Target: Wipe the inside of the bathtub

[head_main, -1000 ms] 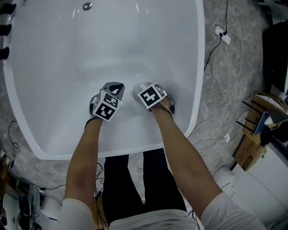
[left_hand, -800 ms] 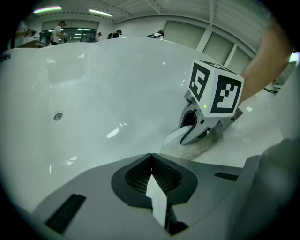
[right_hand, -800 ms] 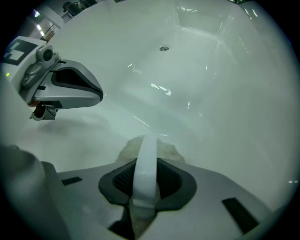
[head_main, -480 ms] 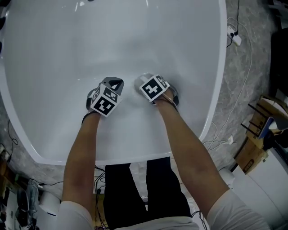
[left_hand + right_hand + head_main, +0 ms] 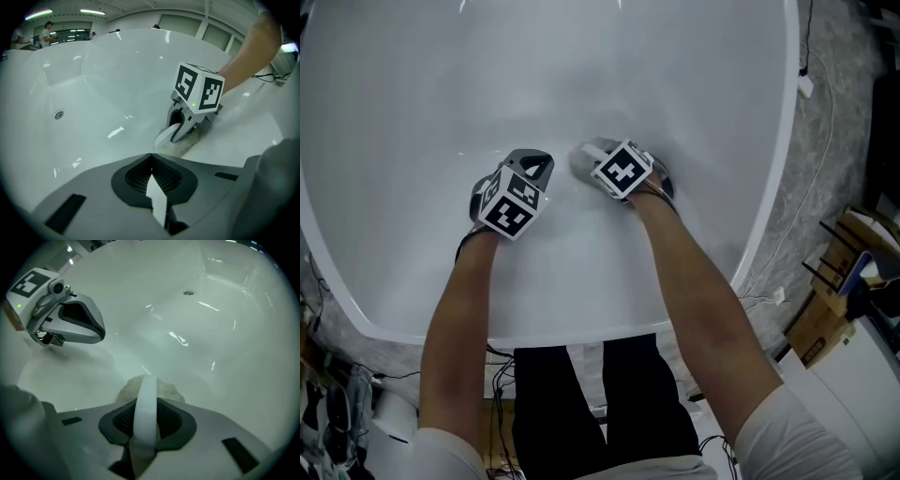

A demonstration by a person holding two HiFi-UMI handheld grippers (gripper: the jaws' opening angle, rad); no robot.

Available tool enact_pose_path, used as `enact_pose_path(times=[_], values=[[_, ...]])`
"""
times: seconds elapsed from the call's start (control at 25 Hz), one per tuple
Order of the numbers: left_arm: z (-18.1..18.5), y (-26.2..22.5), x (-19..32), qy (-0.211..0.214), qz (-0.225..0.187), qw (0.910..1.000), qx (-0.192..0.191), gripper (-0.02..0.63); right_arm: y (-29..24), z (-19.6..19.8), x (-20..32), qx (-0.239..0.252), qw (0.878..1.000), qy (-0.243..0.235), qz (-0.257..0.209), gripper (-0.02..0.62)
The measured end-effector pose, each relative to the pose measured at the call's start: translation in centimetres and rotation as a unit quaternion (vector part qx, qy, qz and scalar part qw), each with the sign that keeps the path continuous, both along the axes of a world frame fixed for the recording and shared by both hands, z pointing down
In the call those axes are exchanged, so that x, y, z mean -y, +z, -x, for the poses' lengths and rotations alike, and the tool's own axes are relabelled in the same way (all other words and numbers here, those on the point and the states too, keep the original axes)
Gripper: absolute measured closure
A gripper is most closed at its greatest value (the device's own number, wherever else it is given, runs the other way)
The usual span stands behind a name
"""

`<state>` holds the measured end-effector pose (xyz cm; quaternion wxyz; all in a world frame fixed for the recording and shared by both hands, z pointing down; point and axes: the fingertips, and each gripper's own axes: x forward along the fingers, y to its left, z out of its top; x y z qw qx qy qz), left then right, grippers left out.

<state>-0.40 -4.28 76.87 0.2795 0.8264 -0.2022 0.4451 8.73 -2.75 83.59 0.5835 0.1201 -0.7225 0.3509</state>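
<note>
Two tools reach into the bathtub (image 5: 441,75): the right claw (image 5: 591,161) clamps a cloth (image 5: 171,389) for wiping, and the left claw (image 5: 538,165) is closed and empty.

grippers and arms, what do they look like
The left gripper and the right gripper are both grey plastic, with rounded, looped jaws and dark ribbed pads inside. Each carries a white cube printed with black square markers, and a small green light glows by each cube. The forearms are bare below short white sleeves.
</note>
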Motion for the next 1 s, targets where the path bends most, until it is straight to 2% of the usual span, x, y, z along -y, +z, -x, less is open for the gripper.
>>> enact_pose_path(times=[0.2,0.56,1.0], values=[[0.2,-0.2,0.7,-0.001,-0.012,0.9999,0.004,0.595,0.2,0.5,0.1,0.026,0.999,-0.012,0.013,0.502],[1.5,-0.1,-0.2,-0.003,-0.004,0.9999,0.011,0.595,-1.1,1.9,-0.4,0.079,0.996,-0.029,0.037,0.503],[2.1,-3.4,-0.7,-0.001,-0.013,0.9998,0.012,0.595,-5.7,2.7,-1.9,0.099,0.993,-0.045,0.053,0.503]])
